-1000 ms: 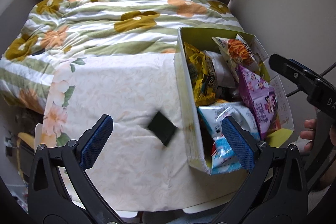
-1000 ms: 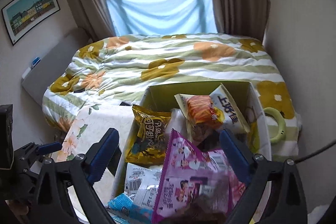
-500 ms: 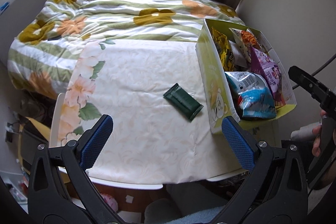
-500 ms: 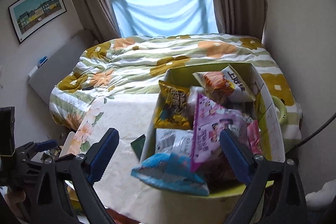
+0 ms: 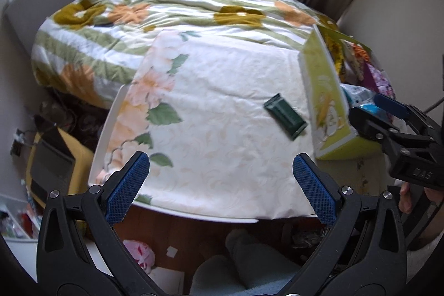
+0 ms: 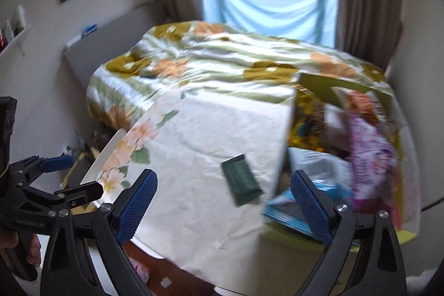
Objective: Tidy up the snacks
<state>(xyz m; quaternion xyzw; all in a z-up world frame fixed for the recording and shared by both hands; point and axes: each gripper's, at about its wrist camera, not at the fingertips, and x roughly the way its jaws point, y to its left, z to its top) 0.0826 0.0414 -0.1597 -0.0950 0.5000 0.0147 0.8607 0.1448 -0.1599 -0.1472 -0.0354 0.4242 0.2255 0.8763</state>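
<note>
The green packet (image 5: 285,116) lies flat on the tablecloth (image 5: 216,107), ahead and right of the left gripper (image 5: 222,182), its long axis oblique, just beside the box (image 5: 324,101) of snacks. Both the left gripper and the right gripper (image 6: 224,201) are held released, empty. The right gripper is judged nearer. A bed (image 5: 166,7) and window (image 6: 266,7) are seen beyond.

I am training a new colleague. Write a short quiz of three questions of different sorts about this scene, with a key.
1. True or false: the dark green packet lies inside the yellow-green box.
2. Which gripper holds something? A) left gripper B) right gripper C) neither
3. Fill in: the packet rests on the white floral ____.

Key: 1 false, it lies beside the box; 2 C, both jaws stand open and empty; 3 cloth.
</note>
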